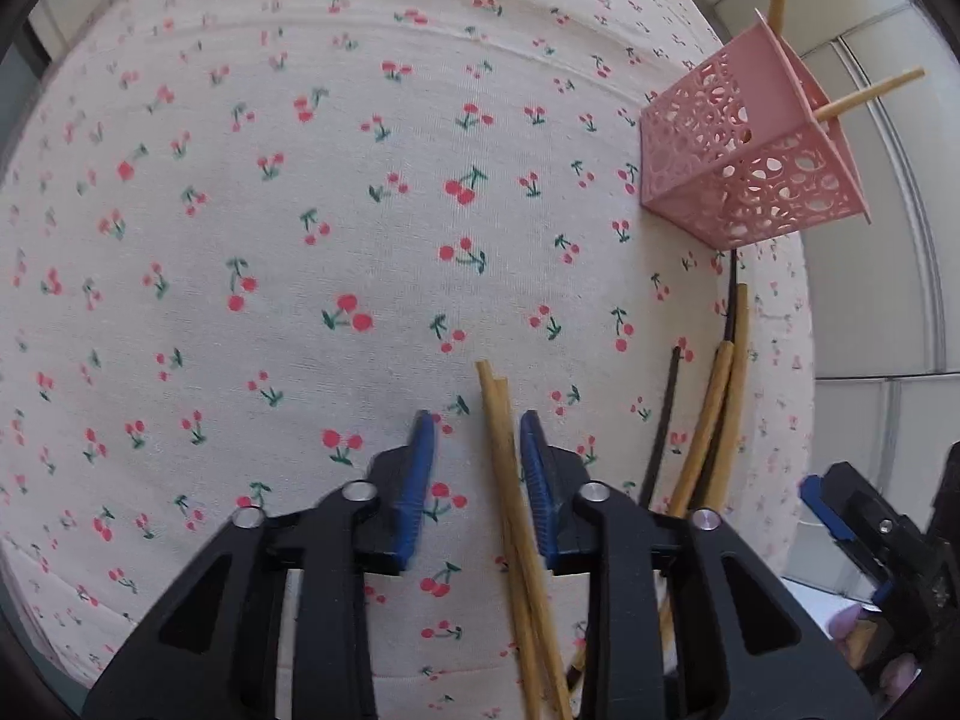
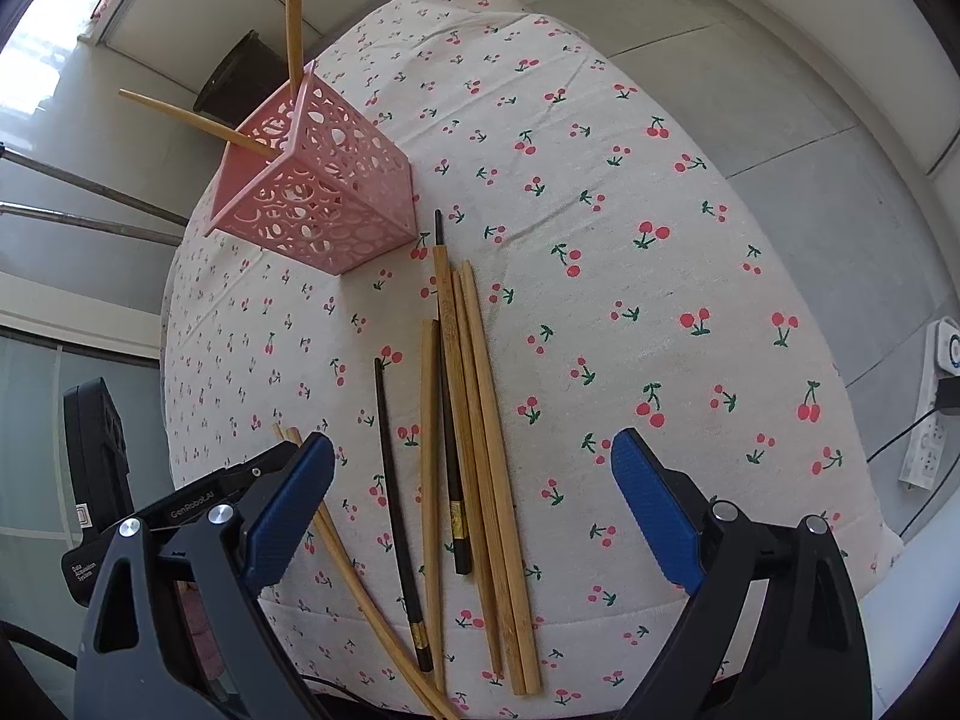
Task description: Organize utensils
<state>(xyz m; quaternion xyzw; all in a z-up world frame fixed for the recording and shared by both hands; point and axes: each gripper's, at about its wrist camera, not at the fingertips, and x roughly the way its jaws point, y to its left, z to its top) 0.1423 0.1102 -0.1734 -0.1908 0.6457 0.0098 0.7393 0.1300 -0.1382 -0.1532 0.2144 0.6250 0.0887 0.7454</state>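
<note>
A pink perforated holder (image 1: 750, 144) (image 2: 318, 192) stands on the cherry-print cloth with two bamboo chopsticks (image 2: 293, 6) sticking out of it. My left gripper (image 1: 474, 456) is open, its blue fingers either side of a pair of bamboo chopsticks (image 1: 516, 510) lying on the cloth; the right pad is close to them. More bamboo chopsticks (image 2: 474, 438) and two black ones (image 2: 396, 516) lie in a loose bundle in the right wrist view. My right gripper (image 2: 474, 462) is wide open above that bundle, holding nothing.
The cherry-print cloth (image 1: 270, 240) covers a rounded table whose edge drops off near the holder. The left gripper's body (image 2: 102, 468) shows at the left of the right wrist view. A power strip (image 2: 936, 396) lies on the floor.
</note>
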